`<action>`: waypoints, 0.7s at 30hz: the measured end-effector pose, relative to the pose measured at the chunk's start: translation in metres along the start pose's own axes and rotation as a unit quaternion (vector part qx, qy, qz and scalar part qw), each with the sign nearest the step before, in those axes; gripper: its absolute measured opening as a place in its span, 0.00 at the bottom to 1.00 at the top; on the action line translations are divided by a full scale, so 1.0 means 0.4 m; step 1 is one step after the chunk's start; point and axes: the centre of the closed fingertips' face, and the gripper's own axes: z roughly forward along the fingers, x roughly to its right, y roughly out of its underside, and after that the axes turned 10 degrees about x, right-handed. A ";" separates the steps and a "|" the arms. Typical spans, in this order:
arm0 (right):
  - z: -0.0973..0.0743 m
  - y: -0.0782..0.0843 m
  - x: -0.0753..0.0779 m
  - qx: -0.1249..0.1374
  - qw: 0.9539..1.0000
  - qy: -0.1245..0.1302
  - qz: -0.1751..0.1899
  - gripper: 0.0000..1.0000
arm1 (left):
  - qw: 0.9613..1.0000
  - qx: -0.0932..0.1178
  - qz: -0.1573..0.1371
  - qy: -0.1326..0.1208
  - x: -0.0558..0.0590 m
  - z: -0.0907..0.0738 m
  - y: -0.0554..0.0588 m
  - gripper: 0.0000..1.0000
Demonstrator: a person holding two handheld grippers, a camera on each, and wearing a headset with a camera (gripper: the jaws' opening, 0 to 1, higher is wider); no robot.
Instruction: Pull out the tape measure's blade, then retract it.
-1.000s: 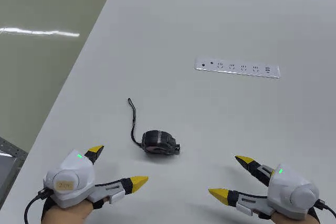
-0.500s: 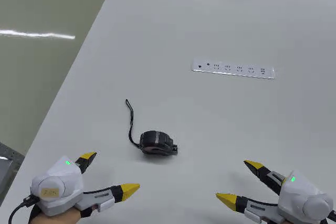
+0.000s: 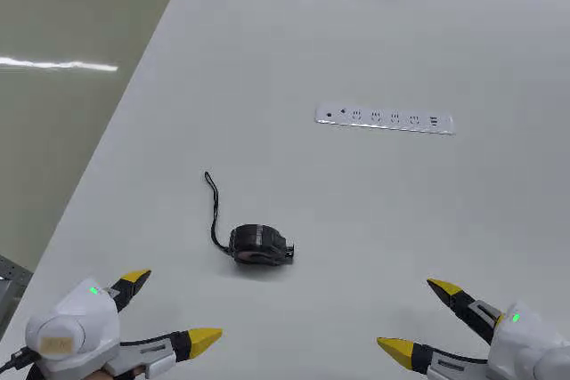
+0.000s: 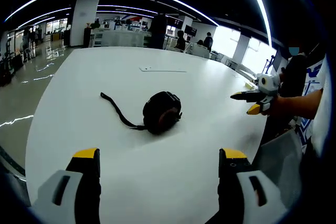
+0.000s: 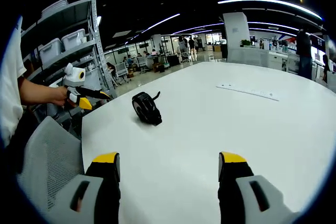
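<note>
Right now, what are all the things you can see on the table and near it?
table: one, white, under everything
tape measure: one, black, lying on the table ahead of both grippers
strap: one, black, trailing on the table from the tape measure
power strip: one, white, flat on the table, farther away
shelf rack: one, grey, beyond the table's edge
left hand-held gripper: one, white with yellow tips, open, holding nothing
right hand-held gripper: one, white with yellow tips, open, holding nothing

White power strip (image 3: 384,119) on table (image 3: 267,60)
</note>
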 end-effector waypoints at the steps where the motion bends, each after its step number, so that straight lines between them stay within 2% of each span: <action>1: -0.005 0.001 0.000 -0.001 1.000 0.001 0.000 0.77 | 1.000 0.000 -0.002 0.000 0.000 -0.003 0.001 0.92; 21: -0.110 -0.003 0.009 -0.005 1.000 0.028 -0.001 0.79 | 1.000 -0.005 0.003 0.007 0.012 -0.065 0.017 0.92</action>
